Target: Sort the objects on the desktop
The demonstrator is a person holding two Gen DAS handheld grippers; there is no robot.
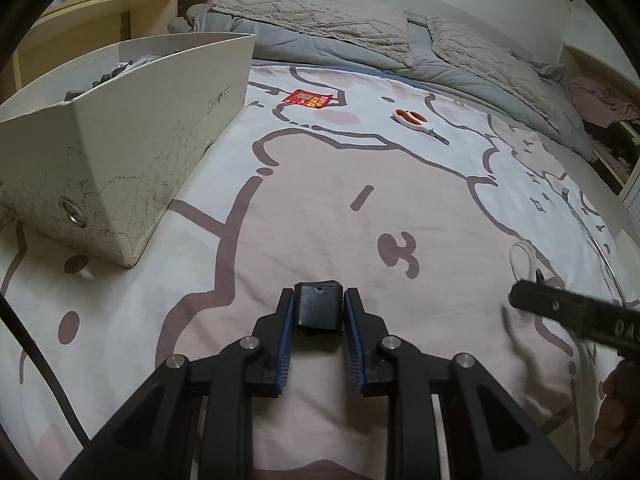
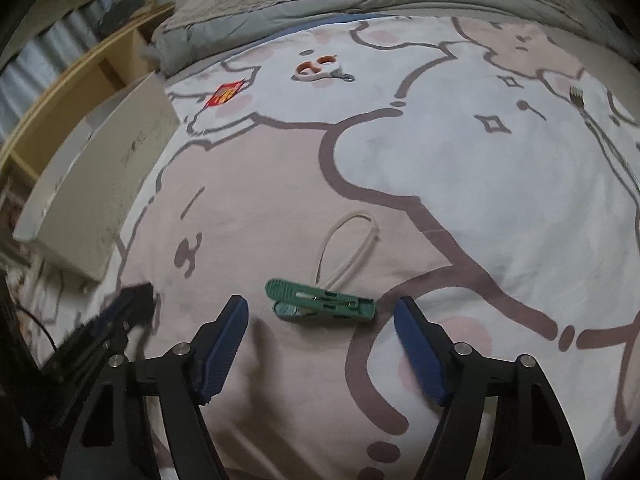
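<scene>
My left gripper point(image 1: 319, 298) is shut on a small black box point(image 1: 318, 307), held just above the cartoon-print bed sheet. My right gripper point(image 2: 320, 308) is open, its fingers on either side of a green clothes peg point(image 2: 320, 301) lying on the sheet. A white looped cord point(image 2: 348, 246) lies just beyond the peg. Orange-handled scissors point(image 1: 416, 119) point(image 2: 318, 69) and a red packet point(image 1: 308, 99) point(image 2: 225, 93) lie farther off on the sheet. The right gripper's finger shows blurred at the right of the left wrist view point(image 1: 560, 308).
A white shoe box point(image 1: 120, 152) point(image 2: 104, 184) holding several items stands at the left on the bed. A grey duvet point(image 1: 360, 36) lies at the far end. A fork point(image 2: 578, 98) lies far right. A wooden shelf point(image 1: 120, 12) stands beyond the box.
</scene>
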